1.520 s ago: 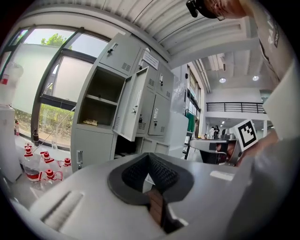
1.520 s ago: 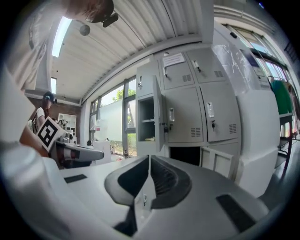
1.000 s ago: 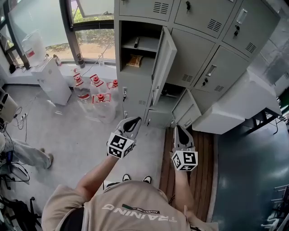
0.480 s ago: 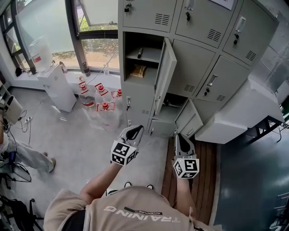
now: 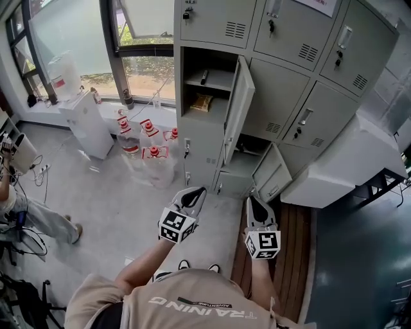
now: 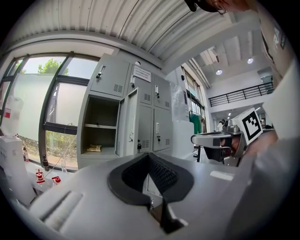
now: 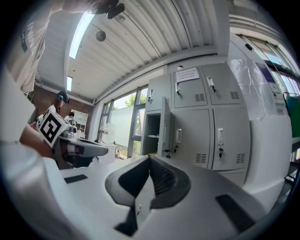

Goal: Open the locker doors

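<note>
Left gripper (image 5: 191, 195) and right gripper (image 5: 257, 204): jaws closed together, holding nothing, well short of lockers (image 5: 282, 77). Left-column door (image 5: 236, 109) standing open; lower door (image 5: 270, 171) ajar; remaining doors shut.

The locker bank (image 5: 282, 77) runs past the top edge of the head view, so only the lower parts of its top-row doors show. A notice (image 5: 319, 5) there is cut to a strip, its print unreadable. In the open upper locker (image 5: 207, 87) a small dark thing (image 5: 203, 77) lies on the shelf, too small to name, and the yellowish packet (image 5: 201, 101) below it is no clearer. The low open compartment (image 5: 247, 160) is dim, its contents impossible to make out. A person (image 5: 32, 215) is cut off at the left edge. In the gripper views, the bodies of the left gripper (image 6: 150, 164) and right gripper (image 7: 150, 164) cover the lowest lockers.
</note>
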A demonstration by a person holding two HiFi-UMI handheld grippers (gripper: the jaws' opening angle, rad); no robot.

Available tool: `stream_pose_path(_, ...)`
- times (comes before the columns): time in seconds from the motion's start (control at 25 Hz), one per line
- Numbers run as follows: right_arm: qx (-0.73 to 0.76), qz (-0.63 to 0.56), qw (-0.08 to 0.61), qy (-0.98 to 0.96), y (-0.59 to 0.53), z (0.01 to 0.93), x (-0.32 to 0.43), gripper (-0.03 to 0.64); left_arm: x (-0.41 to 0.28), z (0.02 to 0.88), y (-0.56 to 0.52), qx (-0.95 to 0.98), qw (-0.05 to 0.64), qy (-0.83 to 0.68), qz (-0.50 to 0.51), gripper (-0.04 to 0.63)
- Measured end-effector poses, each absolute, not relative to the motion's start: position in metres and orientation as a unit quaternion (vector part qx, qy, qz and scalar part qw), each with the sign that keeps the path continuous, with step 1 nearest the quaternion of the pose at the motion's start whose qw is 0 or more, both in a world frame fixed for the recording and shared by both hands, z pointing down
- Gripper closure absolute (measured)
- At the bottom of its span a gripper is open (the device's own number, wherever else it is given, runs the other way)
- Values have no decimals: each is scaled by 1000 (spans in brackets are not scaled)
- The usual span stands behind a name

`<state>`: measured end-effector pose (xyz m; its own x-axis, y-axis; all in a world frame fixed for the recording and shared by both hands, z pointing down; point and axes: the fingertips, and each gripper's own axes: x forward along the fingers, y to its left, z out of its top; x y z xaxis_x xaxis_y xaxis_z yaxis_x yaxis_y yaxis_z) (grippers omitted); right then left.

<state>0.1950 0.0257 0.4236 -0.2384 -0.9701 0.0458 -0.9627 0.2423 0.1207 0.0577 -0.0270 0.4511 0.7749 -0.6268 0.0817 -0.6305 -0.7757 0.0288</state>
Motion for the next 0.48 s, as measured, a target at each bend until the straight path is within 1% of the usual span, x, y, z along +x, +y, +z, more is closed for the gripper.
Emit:
stream_pose_path(0.16, 611, -53, 79, -786, 27, 422, 194, 606, 61, 450, -22, 944, 30, -326, 34, 589)
stream_pose_path(0.32, 612, -44, 68, -786, 32, 425, 194, 606, 56, 453, -18, 943, 32, -331, 35, 589)
stream_pose_path(0.48, 616, -48, 75, -783, 38, 425, 198, 606, 55, 451, -17, 941, 29, -335, 31, 589)
